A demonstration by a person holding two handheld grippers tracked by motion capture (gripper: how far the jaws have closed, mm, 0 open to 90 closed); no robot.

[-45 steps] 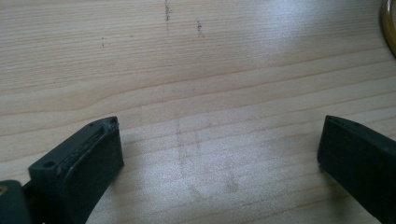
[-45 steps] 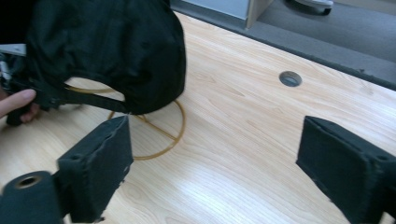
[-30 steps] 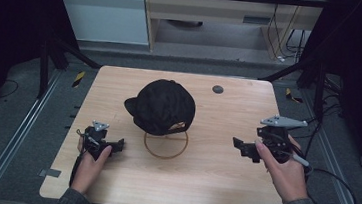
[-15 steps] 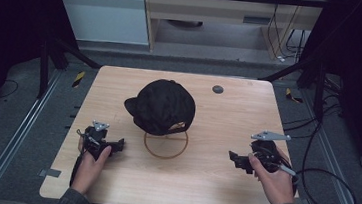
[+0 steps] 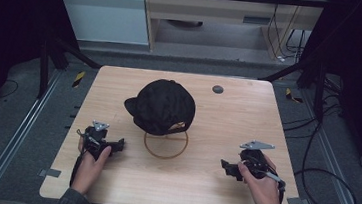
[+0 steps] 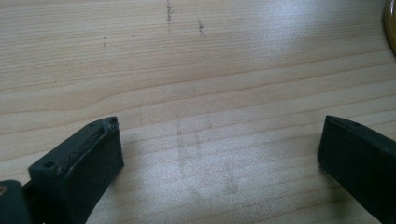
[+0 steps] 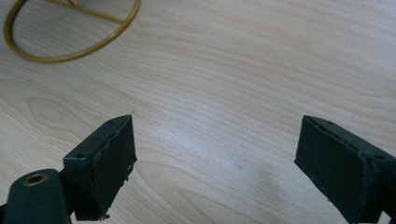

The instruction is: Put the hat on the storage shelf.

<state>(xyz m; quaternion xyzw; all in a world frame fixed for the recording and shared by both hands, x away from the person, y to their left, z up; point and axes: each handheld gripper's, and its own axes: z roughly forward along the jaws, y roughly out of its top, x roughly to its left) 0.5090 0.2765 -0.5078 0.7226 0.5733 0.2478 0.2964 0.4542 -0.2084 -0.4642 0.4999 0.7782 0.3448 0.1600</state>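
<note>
A black cap (image 5: 162, 105) sits on a wire stand (image 5: 166, 144) mid-counter (image 5: 227, 121), lifted for display. Left tool (image 5: 117, 144) and right tool (image 5: 225, 165) rest near, both gaping wide, empty.

On the desk (image 5: 110, 185), the black cap (image 5: 161, 105) covers the top of the brass wire stand (image 5: 166, 143), so how the stand holds it is hidden; only the base ring and a bit of upright show. In the right gripper view that ring (image 7: 70, 42) is cut by the top edge. In the left gripper view a brass sliver (image 6: 391, 23) at the right edge is too little to identify. The small dark round thing (image 5: 217, 89) near the desk's far edge is too small to name. Both forearms leave the bottom edge.
</note>
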